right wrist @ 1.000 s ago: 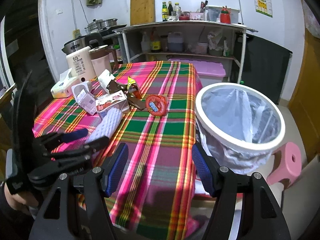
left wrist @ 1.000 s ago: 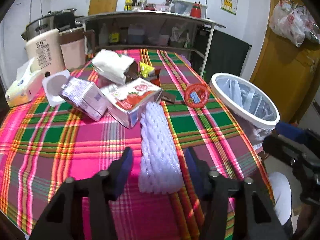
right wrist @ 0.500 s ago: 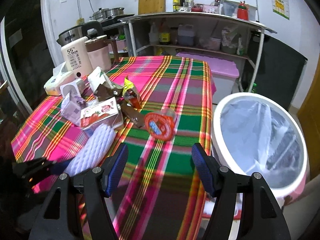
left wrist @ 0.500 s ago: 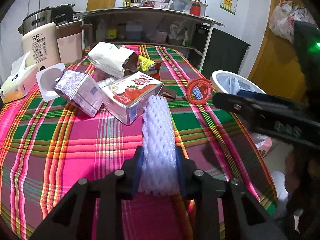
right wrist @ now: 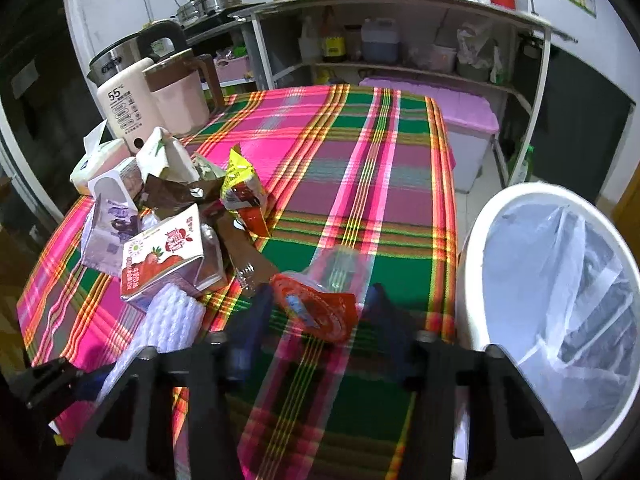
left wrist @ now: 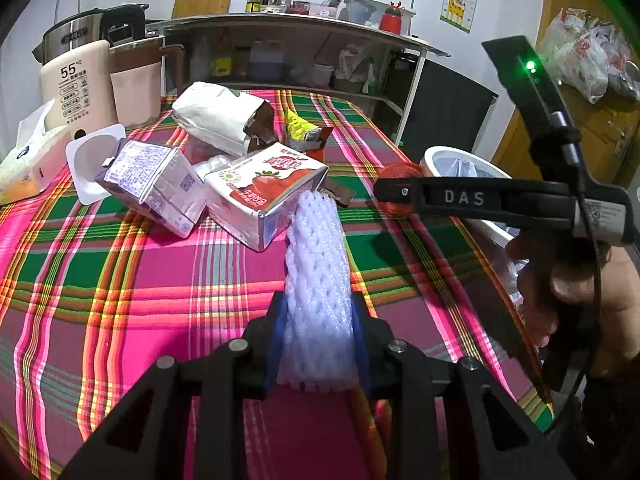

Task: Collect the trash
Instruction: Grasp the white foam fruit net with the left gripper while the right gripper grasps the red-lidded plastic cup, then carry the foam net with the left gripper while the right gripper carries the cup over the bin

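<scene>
The left tongs (left wrist: 318, 316) have closed on the near end of the white foam fruit net (left wrist: 316, 268), open around it a second ago; it is ready to lift. The right tongs (right wrist: 316, 312), jaws apart, have advanced to straddle the red round lid (right wrist: 320, 308) near the counter's (right wrist: 360, 184) bin-side edge, beside the lined trash bin (right wrist: 472, 280).

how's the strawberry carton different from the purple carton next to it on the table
The strawberry carton is printed red and white with strawberries; the purple carton is pale lilac with fine print and a QR code. The strawberry carton touches the white foam net held by the left gripper; the purple carton lies farther left, beside a white plastic cup. Both are opened cartons lying tipped on the plaid tablecloth.
</scene>
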Demonstrator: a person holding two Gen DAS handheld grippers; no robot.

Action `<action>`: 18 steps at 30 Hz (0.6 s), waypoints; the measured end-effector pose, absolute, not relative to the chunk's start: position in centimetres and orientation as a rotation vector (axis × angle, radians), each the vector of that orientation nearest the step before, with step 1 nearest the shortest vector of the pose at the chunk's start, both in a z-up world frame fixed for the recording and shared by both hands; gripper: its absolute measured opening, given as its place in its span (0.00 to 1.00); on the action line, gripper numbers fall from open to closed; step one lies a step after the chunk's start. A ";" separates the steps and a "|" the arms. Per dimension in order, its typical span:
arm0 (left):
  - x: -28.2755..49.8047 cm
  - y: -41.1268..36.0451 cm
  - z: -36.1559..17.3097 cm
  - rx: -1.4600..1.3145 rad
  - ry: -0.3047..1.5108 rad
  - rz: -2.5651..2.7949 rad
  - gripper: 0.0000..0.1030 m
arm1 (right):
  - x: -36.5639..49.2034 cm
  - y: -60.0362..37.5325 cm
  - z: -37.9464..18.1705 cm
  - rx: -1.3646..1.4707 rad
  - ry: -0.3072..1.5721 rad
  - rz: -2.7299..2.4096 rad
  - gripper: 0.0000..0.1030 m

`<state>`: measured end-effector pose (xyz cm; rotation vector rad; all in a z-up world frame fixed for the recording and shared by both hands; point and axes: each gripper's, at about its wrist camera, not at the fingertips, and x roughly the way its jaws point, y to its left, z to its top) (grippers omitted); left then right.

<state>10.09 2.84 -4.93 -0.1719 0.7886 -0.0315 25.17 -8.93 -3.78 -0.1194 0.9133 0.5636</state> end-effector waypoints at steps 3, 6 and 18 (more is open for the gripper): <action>10.1 2.9 -4.9 -0.175 0.789 -0.033 0.31 | 25.2 -9.1 -3.9 -0.088 0.927 0.577 0.22; 10.1 2.9 -4.9 -0.171 0.789 -0.032 0.31 | 24.7 -9.4 -3.6 -0.074 0.914 0.582 0.12; 9.7 2.8 -4.7 -0.173 0.797 -0.023 0.30 | 23.6 -9.8 -2.3 -0.091 0.849 0.632 0.06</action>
